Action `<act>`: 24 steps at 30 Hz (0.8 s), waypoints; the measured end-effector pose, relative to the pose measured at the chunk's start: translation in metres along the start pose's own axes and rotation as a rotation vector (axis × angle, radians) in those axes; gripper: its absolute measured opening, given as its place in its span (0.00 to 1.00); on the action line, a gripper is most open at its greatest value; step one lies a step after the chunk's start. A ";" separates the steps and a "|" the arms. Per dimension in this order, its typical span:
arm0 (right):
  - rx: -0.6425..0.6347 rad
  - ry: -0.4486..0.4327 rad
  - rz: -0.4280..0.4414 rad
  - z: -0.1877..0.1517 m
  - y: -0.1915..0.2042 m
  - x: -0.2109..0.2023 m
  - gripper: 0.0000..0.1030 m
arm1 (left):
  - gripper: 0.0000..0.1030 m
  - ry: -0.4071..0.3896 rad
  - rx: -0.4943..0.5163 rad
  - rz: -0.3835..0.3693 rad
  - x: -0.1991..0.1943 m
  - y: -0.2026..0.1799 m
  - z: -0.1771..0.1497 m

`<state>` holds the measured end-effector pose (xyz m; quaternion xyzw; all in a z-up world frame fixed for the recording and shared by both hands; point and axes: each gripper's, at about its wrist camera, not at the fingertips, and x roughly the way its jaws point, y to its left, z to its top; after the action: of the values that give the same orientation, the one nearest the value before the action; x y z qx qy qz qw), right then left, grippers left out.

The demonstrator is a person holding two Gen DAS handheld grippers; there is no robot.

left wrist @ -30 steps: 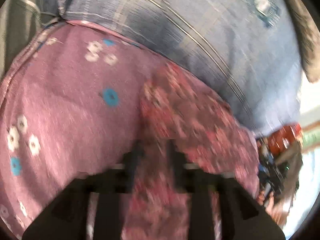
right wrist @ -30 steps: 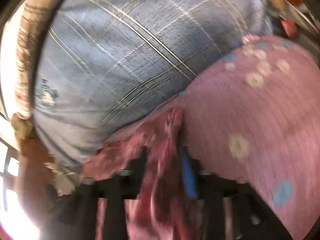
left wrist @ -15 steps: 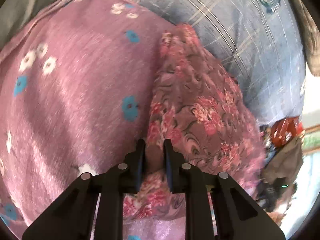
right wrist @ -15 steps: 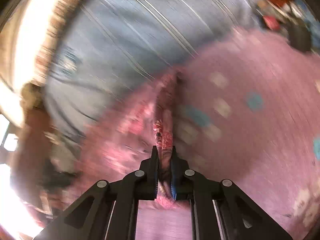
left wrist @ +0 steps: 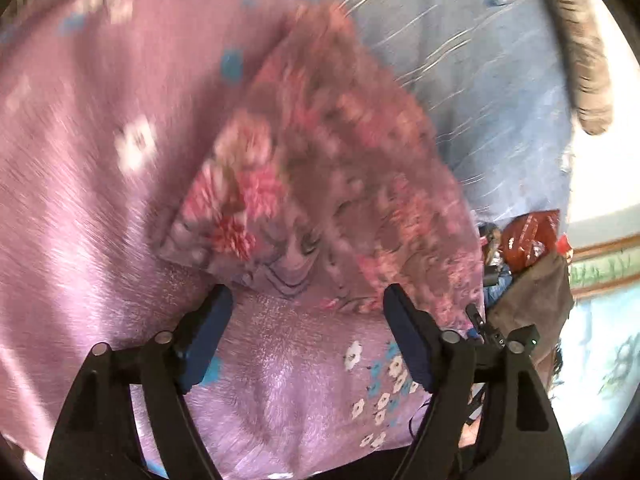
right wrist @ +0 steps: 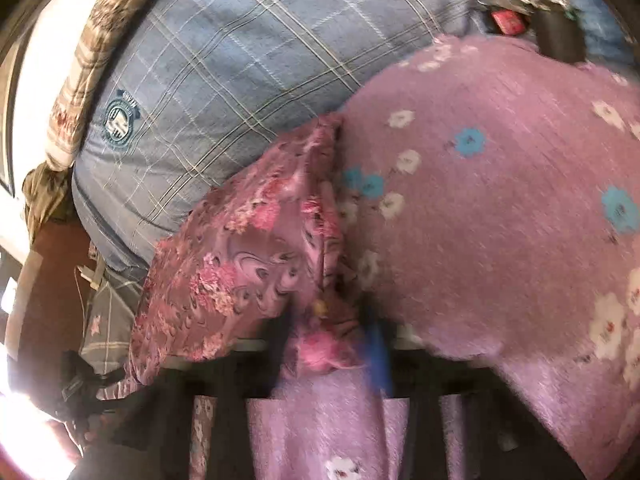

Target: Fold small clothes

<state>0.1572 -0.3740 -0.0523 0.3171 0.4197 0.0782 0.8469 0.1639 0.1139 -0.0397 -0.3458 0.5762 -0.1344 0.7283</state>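
A small floral garment [left wrist: 320,184], mauve with pink flowers, lies folded on a pink blanket [left wrist: 100,200]. My left gripper [left wrist: 308,320] is open and empty, its jaws wide apart just short of the garment's near edge. In the right wrist view the same garment [right wrist: 240,248] lies on the blanket [right wrist: 500,220]. My right gripper [right wrist: 332,340] is blurred, with the garment's edge between its fingers; I cannot tell if it still grips.
A blue checked sheet [right wrist: 240,60] covers the bed beyond the blanket and also shows in the left wrist view [left wrist: 500,80]. Red bags and clutter [left wrist: 528,236] sit past the bed edge. A striped pillow [right wrist: 80,80] lies at the far side.
My left gripper has opened, let go of the garment and pulled back a little. The garment now lies flat on the blanket. My right gripper's view has shifted and blurred.
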 end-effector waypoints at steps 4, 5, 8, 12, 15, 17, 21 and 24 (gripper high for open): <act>-0.019 -0.074 0.085 -0.003 0.014 -0.033 0.07 | 0.11 -0.047 -0.054 -0.028 -0.008 0.001 0.013; -0.028 -0.085 0.085 -0.004 0.016 -0.039 0.07 | 0.09 -0.048 -0.066 -0.014 -0.007 0.003 0.015; -0.020 -0.031 0.014 -0.010 0.004 -0.029 0.07 | 0.09 -0.019 -0.100 0.032 0.006 0.015 0.018; 0.033 0.031 -0.061 -0.017 -0.010 -0.018 0.16 | 0.09 -0.003 -0.063 -0.008 -0.007 0.011 0.013; 0.004 -0.068 -0.113 -0.004 0.006 -0.039 0.17 | 0.09 -0.049 0.115 -0.011 -0.036 -0.023 0.006; -0.056 -0.132 -0.074 0.006 0.028 -0.046 0.17 | 0.19 -0.092 0.217 0.007 -0.046 -0.049 0.007; -0.174 -0.121 -0.022 0.020 0.077 -0.017 0.17 | 0.65 -0.219 0.389 0.140 -0.038 -0.112 0.029; -0.216 -0.104 0.007 0.027 0.102 0.015 0.17 | 0.65 -0.209 0.447 0.190 -0.018 -0.132 0.046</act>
<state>0.2008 -0.3007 0.0117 0.2292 0.3631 0.1092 0.8965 0.2276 0.0451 0.0650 -0.1327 0.4836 -0.1531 0.8515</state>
